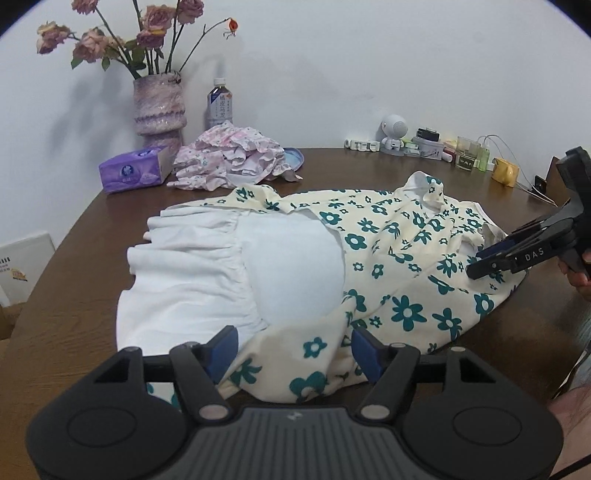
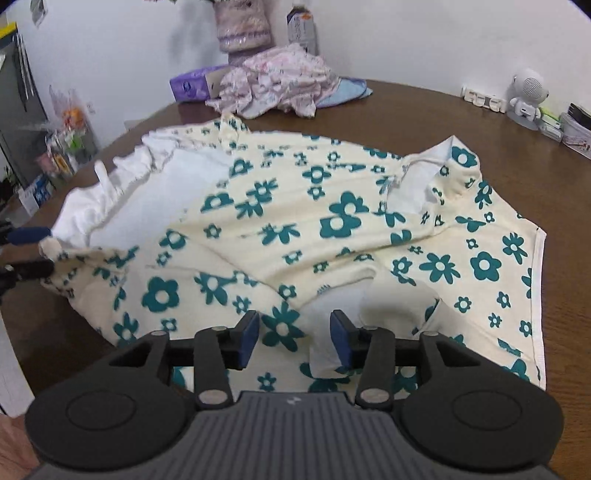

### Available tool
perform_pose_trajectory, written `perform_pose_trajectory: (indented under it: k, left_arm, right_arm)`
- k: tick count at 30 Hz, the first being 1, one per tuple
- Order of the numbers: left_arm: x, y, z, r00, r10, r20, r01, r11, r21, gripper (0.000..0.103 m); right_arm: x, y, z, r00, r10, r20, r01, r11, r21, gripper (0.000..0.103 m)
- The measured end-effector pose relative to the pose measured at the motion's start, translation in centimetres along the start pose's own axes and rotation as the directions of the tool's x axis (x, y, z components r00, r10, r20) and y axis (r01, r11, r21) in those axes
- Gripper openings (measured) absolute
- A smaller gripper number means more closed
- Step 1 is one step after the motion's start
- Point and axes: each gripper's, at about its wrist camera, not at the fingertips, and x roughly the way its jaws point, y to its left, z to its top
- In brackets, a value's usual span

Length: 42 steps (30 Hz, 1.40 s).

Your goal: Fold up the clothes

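vase (image 2: 242, 27) cropped (top edge); bottle (image 2: 301, 27) blurred

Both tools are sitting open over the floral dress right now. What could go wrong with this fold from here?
1. The folded-over side of the floral dress lies bunched and wrinkled, so another fold on top may lock the creases in.
2. Cloth sits between the open pads of the left tool and the right tool; pulling back could drag it.
3. The pink clothes pile lies close behind the dress, so a wide sweep might snag it.
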Motion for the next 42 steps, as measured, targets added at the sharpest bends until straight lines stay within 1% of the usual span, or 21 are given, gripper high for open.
perform_pose_trajectory:
  k: [6, 9, 10, 11, 12, 15, 19, 21, 22, 23, 25, 26, 29, 32, 34, 35, 36, 37, 39, 40, 42]
  left_arm:
    - [-0.6, 3.1, -0.3, 0.998, 0.065, -0.01, -0.065, 0.997, -0.04, 0.067]
    - [0.7, 4.6, -0.5, 0.998, 0.038, -0.059, -0.04, 0.999, -0.022, 0.066]
    - [1.2, 4.9, -0.6, 0.997, 0.022, -0.08, -0.022, 1.0, -0.009, 0.049]
    - [1.4, 5.0, -0.6, 0.996, 0.011, -0.091, -0.011, 1.0, 0.002, 0.003]
    - [1.4, 5.0, -0.6, 0.996, 0.005, -0.094, -0.004, 1.0, 0.011, 0.005]
    - [0.6, 5.3, -0.4, 0.996, 0.005, -0.09, -0.001, 0.999, 0.036, 0.002]
    - [0.3, 5.6, -0.8, 0.991, 0.028, -0.132, -0.021, 0.998, 0.054, 0.004]
    - [0.2, 5.3, -0.7, 0.992, 0.043, -0.122, -0.036, 0.998, 0.055, 0.012]
    - [-0.3, 5.1, -0.3, 0.995, 0.039, -0.09, -0.035, 0.998, 0.047, 0.024]
    - [-0.7, 5.0, 0.3, 0.999, 0.026, -0.047, -0.024, 0.999, 0.036, 0.043]
    - [-1.4, 4.4, 1.6, 1.0, -0.011, 0.029, 0.011, 1.0, 0.025, 0.061]
    - [-1.4, 3.9, 2.4, 0.998, -0.049, 0.05, 0.047, 0.998, 0.037, 0.061]
    - [0.5, 1.3, 4.3, 0.99, -0.142, 0.022, 0.138, 0.982, 0.129, 0.061]
    - [3.7, -0.9, 4.5, 0.979, -0.18, -0.091, 0.194, 0.962, 0.191, 0.061]
    - [5.6, -2.1, 4.5, 0.968, -0.189, -0.163, 0.223, 0.95, 0.219, 0.06]
    - [6.2, -2.4, 4.3, 0.965, -0.182, -0.188, 0.223, 0.949, 0.225, 0.059]
    - [6.7, -2.6, 4.2, 0.961, -0.18, -0.211, 0.227, 0.947, 0.228, 0.059]
    - [7.0, -2.6, 4.1, 0.955, -0.185, -0.23, 0.238, 0.944, 0.227, 0.057]
    - [7.0, -2.3, 4.1, 0.941, -0.218, -0.258, 0.279, 0.931, 0.233, 0.019]
    - [7.0, -2.2, 4.2, 0.933, -0.236, -0.271, 0.303, 0.923, 0.237, 0.008]
    - [6.5, -1.8, 4.4, 0.92, -0.269, -0.285, 0.341, 0.907, 0.247, 0.008]
  right_arm:
    - [-0.2, -0.4, -0.8, 1.0, -0.001, 0.006, 0.001, 1.0, 0.014, 0.044]
    - [-0.4, -0.3, -1.0, 1.0, -0.011, 0.011, 0.011, 1.0, 0.008, 0.045]
    - [-0.4, -0.3, -1.0, 1.0, -0.014, 0.012, 0.014, 1.0, 0.006, 0.045]
    - [-0.4, -0.2, -1.1, 1.0, -0.017, 0.013, 0.016, 1.0, 0.003, 0.046]
    - [-0.4, -0.1, -1.1, 1.0, -0.02, 0.014, 0.02, 1.0, 0.0, 0.046]
    - [-0.4, 0.1, -1.2, 0.999, -0.038, 0.009, 0.038, 0.999, -0.015, 0.046]
    - [-0.7, 0.0, -1.5, 0.998, -0.058, -0.004, 0.058, 0.998, -0.03, 0.046]
    - [-0.9, -0.4, -1.6, 0.998, -0.059, -0.011, 0.058, 0.998, -0.025, 0.045]
    - [-1.1, -0.5, -1.7, 0.998, -0.058, -0.015, 0.057, 0.998, -0.024, 0.045]
    - [-1.3, -0.6, -1.7, 0.998, -0.054, -0.017, 0.054, 0.998, -0.026, 0.044]
    - [-1.8, -0.6, -1.7, 0.999, -0.045, -0.011, 0.044, 0.998, -0.04, 0.044]
    - [-2.2, -0.5, -1.6, 0.999, -0.034, -0.004, 0.034, 0.998, -0.054, 0.044]
    - [-1.8, 0.1, -0.8, 0.999, -0.032, -0.015, 0.031, 0.995, -0.099, 0.044]
    - [-1.1, 0.6, 0.1, 0.998, -0.039, -0.039, 0.034, 0.99, -0.134, 0.042]
    - [-0.2, 0.4, 0.3, 0.997, -0.027, -0.078, 0.018, 0.993, -0.12, 0.032]
    - [-0.2, 0.2, 0.3, 0.996, -0.009, -0.086, 0.0, 0.994, -0.106, 0.024]
    - [-0.4, 0.0, 0.3, 0.995, 0.011, -0.095, -0.02, 0.996, -0.092, 0.009]
    - [-0.6, -0.3, 0.3, 0.994, 0.034, -0.102, -0.042, 0.996, -0.076, 0.004]
    - [-1.9, -1.0, 0.2, 0.992, 0.093, -0.089, -0.096, 0.995, -0.031, 0.003]
    - [-2.7, -1.4, 0.2, 0.99, 0.121, -0.077, -0.122, 0.993, -0.009, 0.003]
    - [-4.7, -2.1, 0.2, 0.985, 0.165, -0.047, -0.164, 0.986, 0.025, 0.002]
